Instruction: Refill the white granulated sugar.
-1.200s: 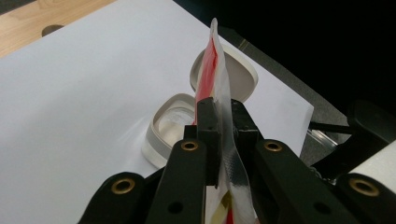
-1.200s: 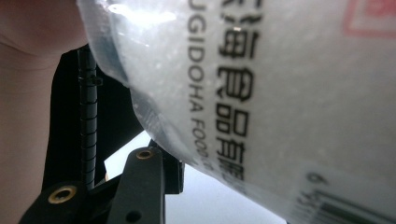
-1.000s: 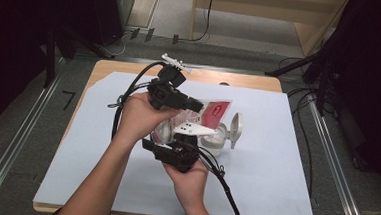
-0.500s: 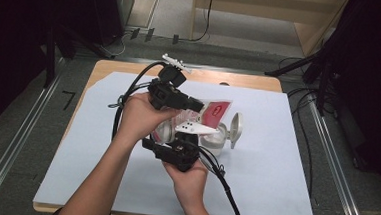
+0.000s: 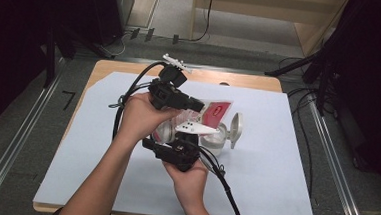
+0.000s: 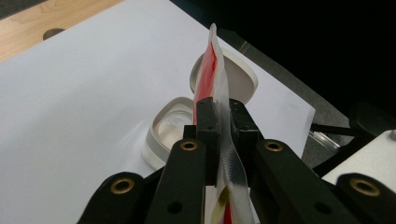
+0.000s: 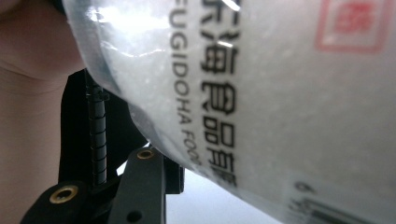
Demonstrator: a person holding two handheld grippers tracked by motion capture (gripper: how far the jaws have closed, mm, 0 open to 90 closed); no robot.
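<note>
High view shows you holding a bag (image 5: 213, 116) up just above the little white jar (image 5: 215, 139) that sits on the white sheet (image 5: 275, 163). Your bag is soft, clear plastic, flat and thin, with white grains inside and a red patch on it. Seen from the left gripper view, the bag (image 6: 212, 74) stands on its edge, and your left gripper (image 6: 222, 116) is clamped tight on it, with its clear strip squeezed between the two black jaws. Behind the bag, the jar (image 6: 163, 133) is round and smooth, and its lid (image 6: 243, 77) is flipped open. Right gripper view shows the bag (image 7: 280, 93) very close. You can read black letters "FUGIDOHA FOO" beside bigger Chinese writing, and a red square stamp. Your right gripper (image 5: 196, 138) is near the bag, but you cannot tell if it grips anything.
</note>
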